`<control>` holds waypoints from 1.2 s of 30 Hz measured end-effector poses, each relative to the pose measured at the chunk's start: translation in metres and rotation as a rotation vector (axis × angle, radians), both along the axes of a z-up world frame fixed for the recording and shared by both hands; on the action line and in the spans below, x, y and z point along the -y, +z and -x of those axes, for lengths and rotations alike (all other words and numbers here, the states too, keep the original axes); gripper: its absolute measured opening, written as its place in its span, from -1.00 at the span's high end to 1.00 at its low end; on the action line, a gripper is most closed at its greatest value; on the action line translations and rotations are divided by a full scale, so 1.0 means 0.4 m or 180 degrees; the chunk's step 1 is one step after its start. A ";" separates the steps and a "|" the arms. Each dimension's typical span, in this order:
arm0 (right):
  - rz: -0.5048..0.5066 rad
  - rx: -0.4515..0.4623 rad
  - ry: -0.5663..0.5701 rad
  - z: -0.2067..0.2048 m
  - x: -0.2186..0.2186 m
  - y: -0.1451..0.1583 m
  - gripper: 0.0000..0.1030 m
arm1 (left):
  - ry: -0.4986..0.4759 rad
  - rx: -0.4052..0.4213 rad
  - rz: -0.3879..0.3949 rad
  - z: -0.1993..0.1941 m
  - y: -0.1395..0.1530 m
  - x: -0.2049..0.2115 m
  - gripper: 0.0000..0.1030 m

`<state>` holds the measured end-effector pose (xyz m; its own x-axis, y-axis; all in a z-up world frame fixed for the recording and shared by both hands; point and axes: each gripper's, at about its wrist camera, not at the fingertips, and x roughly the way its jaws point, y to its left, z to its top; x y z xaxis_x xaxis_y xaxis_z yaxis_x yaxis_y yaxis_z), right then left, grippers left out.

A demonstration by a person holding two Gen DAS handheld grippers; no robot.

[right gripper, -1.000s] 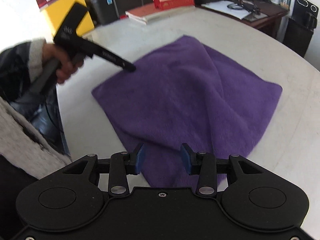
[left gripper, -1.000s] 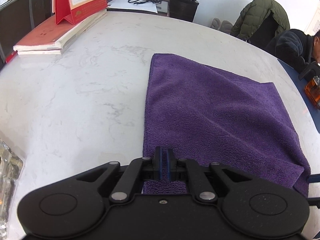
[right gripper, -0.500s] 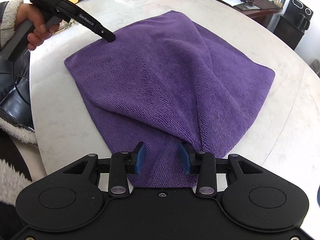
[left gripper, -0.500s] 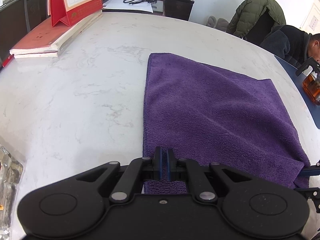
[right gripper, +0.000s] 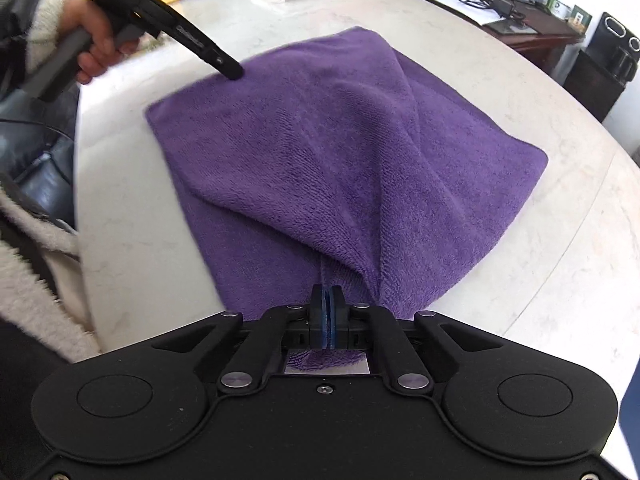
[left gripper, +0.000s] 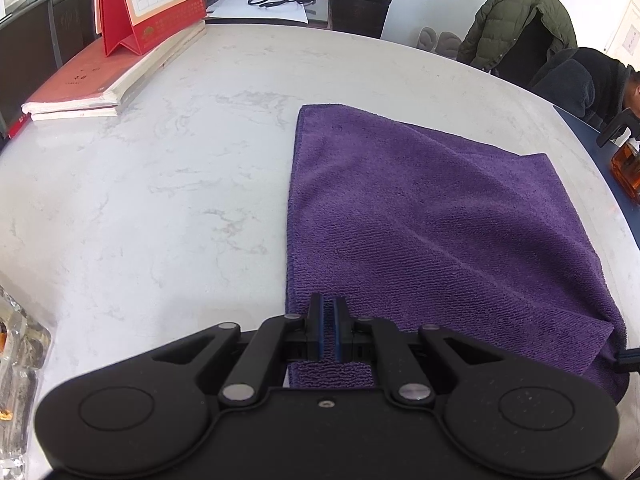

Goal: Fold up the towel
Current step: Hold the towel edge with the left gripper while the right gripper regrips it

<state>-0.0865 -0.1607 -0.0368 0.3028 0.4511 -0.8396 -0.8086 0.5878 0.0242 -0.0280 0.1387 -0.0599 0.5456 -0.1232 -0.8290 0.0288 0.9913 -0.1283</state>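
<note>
The right gripper (right gripper: 328,294), spread a second ago, now pinches the towel (right gripper: 340,152) corner like the left gripper (left gripper: 328,304); uneven lifting could skew the fold.

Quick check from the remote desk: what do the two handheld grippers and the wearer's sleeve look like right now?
Both the left gripper and the right gripper are matte black, with round discs, silver pivot pins and blue-padded jaws. The left gripper's handle carries white lettering. The sleeve is dark with a cream fleece cuff.
</note>
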 end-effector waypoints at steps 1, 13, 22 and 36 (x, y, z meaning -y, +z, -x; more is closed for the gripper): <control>-0.0022 -0.0014 0.0011 0.005 0.009 0.005 0.97 | -0.0003 -0.0004 -0.0007 -0.001 0.000 0.001 0.90; 0.0364 0.0029 0.0218 0.050 0.082 -0.002 0.97 | 0.0009 -0.0021 -0.0034 -0.001 -0.001 0.006 0.90; 0.0431 0.0227 0.0320 0.070 0.085 0.018 0.94 | -0.0022 -0.0038 -0.0065 -0.006 0.000 0.007 0.90; 0.0567 0.0618 0.1031 0.063 -0.095 -0.027 0.42 | -0.0045 -0.0034 -0.0086 -0.006 -0.002 0.012 0.90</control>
